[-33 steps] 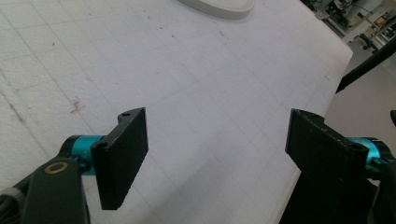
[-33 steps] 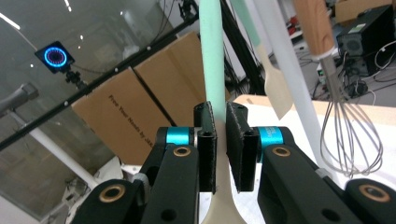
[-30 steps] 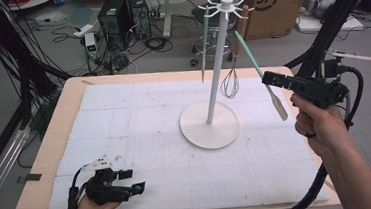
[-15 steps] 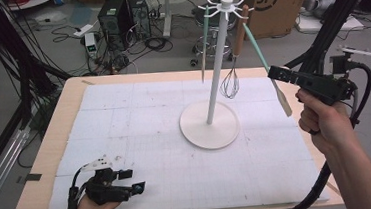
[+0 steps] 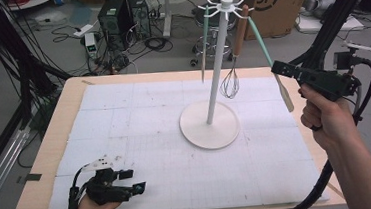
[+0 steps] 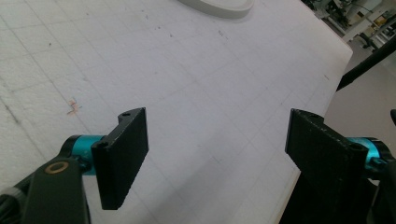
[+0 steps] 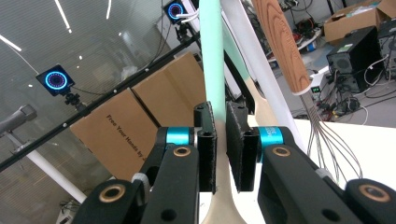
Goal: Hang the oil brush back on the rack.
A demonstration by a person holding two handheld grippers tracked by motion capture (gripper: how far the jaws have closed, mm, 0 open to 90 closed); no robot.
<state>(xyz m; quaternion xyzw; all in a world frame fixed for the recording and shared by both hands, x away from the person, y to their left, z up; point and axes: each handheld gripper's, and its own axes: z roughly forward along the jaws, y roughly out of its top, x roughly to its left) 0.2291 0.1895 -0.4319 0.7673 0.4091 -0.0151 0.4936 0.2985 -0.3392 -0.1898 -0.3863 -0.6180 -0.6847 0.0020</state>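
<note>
White gridded foam covers my wooden surface; cables and cardboard boxes crowd the room beyond. My right gripper clamps the mint-handled spatula hanging off the rack near the right edge. Left gripper rests wide open, near-left corner. The hook is hard to see.

One white stand holds three utensils: one whisk and two mint-handled tools.

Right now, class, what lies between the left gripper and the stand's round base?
In the high view, bare white mat separates the left gripper from the base.
</note>
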